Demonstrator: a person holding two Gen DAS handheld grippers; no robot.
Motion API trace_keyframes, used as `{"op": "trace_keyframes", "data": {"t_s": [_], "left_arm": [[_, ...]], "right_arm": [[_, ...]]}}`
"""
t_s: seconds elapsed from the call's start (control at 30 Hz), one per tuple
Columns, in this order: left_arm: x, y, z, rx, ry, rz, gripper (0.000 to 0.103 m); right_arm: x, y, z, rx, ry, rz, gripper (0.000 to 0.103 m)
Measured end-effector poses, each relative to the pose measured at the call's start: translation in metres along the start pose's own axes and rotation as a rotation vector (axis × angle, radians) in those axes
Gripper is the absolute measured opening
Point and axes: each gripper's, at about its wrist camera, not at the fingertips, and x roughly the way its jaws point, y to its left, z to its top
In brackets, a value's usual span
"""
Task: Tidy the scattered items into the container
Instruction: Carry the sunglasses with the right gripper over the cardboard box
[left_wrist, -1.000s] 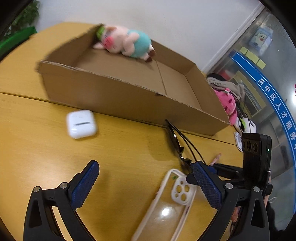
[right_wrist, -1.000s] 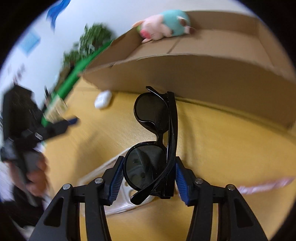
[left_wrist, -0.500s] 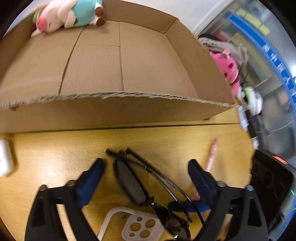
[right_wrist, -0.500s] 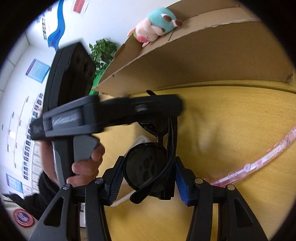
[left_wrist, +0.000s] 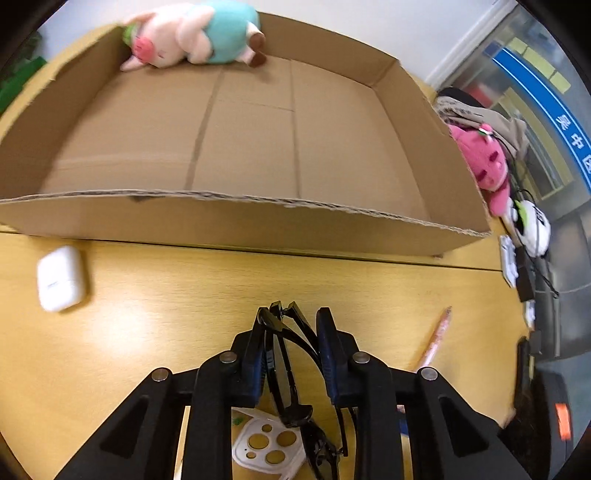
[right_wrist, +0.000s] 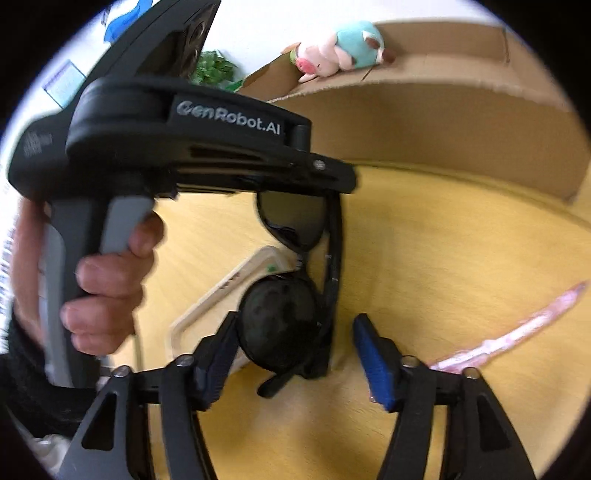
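Black folded sunglasses (left_wrist: 284, 354) hang above the yellow table, in front of the open cardboard box (left_wrist: 258, 229). My left gripper (left_wrist: 291, 332) is shut on their upper end. In the right wrist view the sunglasses (right_wrist: 295, 295) hang from the left gripper (right_wrist: 325, 184), and my right gripper (right_wrist: 295, 343) is open with its pads apart on either side of the lower lens. A plush pig (left_wrist: 192, 35) lies in the box's far left corner. A white earbud case (left_wrist: 59, 278), a clear phone case (left_wrist: 269, 448) and a pink pen (left_wrist: 436, 339) lie on the table.
A pink plush toy (left_wrist: 484, 166), cables and small devices lie past the box's right end. The box's near wall runs across the table just ahead of the grippers. A green plant (right_wrist: 214, 70) stands beyond the box's left end.
My left gripper moved in from the left and shut on the sunglasses. My right gripper, which held them, has opened and let go.
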Motion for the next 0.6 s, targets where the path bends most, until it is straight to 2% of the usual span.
{"op": "trace_keyframes", "data": {"t_s": [0.03,0.07,0.17,0.27,0.37,0.47,0.5,0.6], "left_arm": [[-0.002,0.002,0.000,-0.010,-0.005,0.020,0.026],[-0.002,0.004,-0.001,-0.021,-0.007,0.031,0.026],[-0.004,0.011,-0.002,-0.049,-0.008,0.058,0.025],[-0.005,0.017,-0.004,-0.074,-0.003,0.056,0.024],[-0.008,0.019,-0.007,-0.078,0.001,0.039,0.024],[-0.009,0.021,-0.009,-0.085,0.006,0.026,0.024],[-0.009,0.021,-0.010,-0.084,0.004,0.028,0.024],[-0.012,0.021,-0.009,-0.091,-0.002,0.024,0.024]], "right_arm": [[-0.002,0.007,-0.001,-0.015,-0.016,-0.055,0.076],[-0.004,0.016,-0.001,-0.035,-0.036,-0.111,0.078],[-0.005,0.057,-0.006,-0.162,-0.112,-0.282,0.078],[0.002,0.081,-0.011,-0.247,-0.174,-0.399,0.078],[0.013,0.084,-0.012,-0.231,-0.178,-0.407,0.075],[0.027,0.082,-0.010,-0.223,-0.149,-0.360,0.058],[0.031,0.084,-0.010,-0.229,-0.144,-0.335,0.044],[0.034,0.089,-0.009,-0.250,-0.164,-0.346,0.037]]}}
